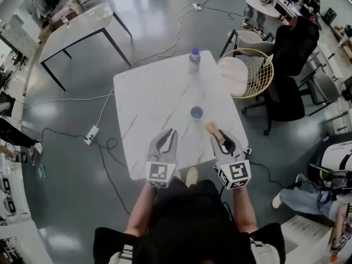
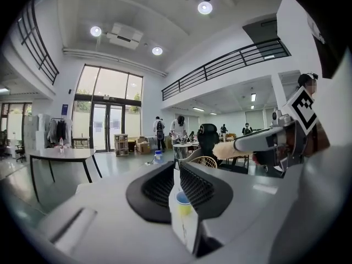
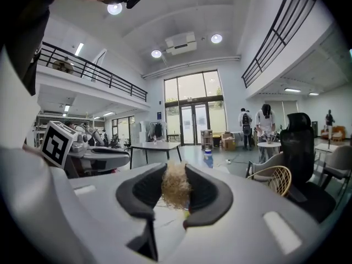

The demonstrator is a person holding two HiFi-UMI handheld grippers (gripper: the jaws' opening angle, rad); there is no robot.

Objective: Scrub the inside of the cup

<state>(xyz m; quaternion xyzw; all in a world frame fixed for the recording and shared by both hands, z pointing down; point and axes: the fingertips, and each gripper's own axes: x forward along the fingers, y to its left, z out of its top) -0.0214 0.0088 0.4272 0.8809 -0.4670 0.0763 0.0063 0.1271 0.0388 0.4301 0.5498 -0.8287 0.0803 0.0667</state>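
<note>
**Brush gripped, cup standing alone on the table**

The cup [image 1: 197,113] is standing upright on the white marble table [image 1: 148,98], ahead of both grippers and touching neither. Its blue rim is showing in the head view, but its inside is too small to make out.

The left gripper [image 1: 169,133] is hovering over the near edge with its jaws drawn in to a thin slit, gripping nothing. In the left gripper view [image 2: 177,166], only a sliver of the cup [image 2: 183,203] is peeking through that slit, blue on top and yellowish below, with the rest cut off by the pads.

The right gripper [image 1: 224,139] is clamping a brush [image 1: 213,130]. In the right gripper view [image 3: 176,172], the pale bristle tuft [image 3: 176,188] is filling the gap between the jaws and blocking most of what lies beyond. The handle is hiding inside the jaws, so its shape cannot be told.

A bottle [image 1: 194,59] with a blue cap is standing near the far edge, well apart from the cup. A wicker chair [image 1: 247,73] is sitting just beside the table's far right corner. The person's own head is cut off at the bottom of the head view.
</note>
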